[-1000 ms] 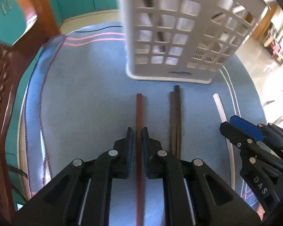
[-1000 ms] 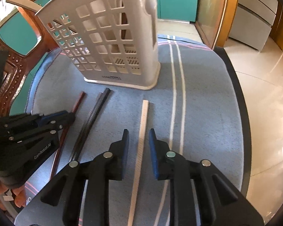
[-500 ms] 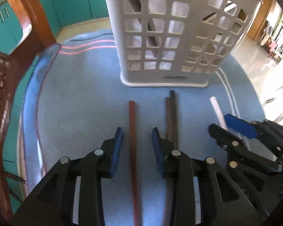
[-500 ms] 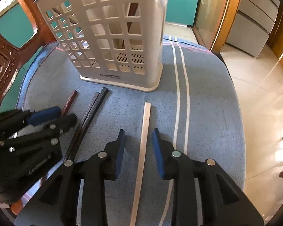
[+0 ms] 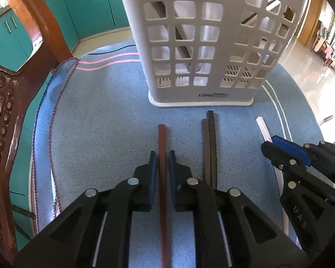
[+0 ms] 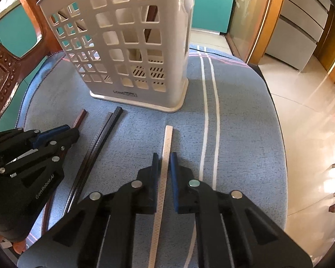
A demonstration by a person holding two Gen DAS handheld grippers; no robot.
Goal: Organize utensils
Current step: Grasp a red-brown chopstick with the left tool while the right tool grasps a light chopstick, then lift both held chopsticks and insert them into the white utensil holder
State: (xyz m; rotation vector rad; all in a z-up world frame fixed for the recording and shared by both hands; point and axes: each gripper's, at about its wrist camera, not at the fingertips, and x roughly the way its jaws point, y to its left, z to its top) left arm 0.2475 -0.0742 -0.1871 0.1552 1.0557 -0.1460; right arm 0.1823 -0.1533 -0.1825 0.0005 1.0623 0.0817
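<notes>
A red-brown chopstick (image 5: 162,134) lies on the blue cloth, pointing at the white lattice utensil basket (image 5: 203,44). My left gripper (image 5: 162,154) is closing on it, and both pads touch its sides. A white chopstick (image 6: 168,138) lies to the right of it; my right gripper (image 6: 165,155) is closing on that one in the same way. Between them lie two dark chopsticks (image 5: 210,147) side by side, untouched. The basket (image 6: 127,44) stands upright just beyond the chopstick tips, with some utensils inside it.
The blue cloth (image 5: 100,122) covers a round table; its right edge (image 6: 277,134) drops to a tiled floor. A carved wooden chair (image 5: 2,102) stands close on the left. Teal cabinets line the back wall.
Both grippers opened around their chopsticks half a second ago and have closed on them again. The basket looms larger and nearer in both views.
</notes>
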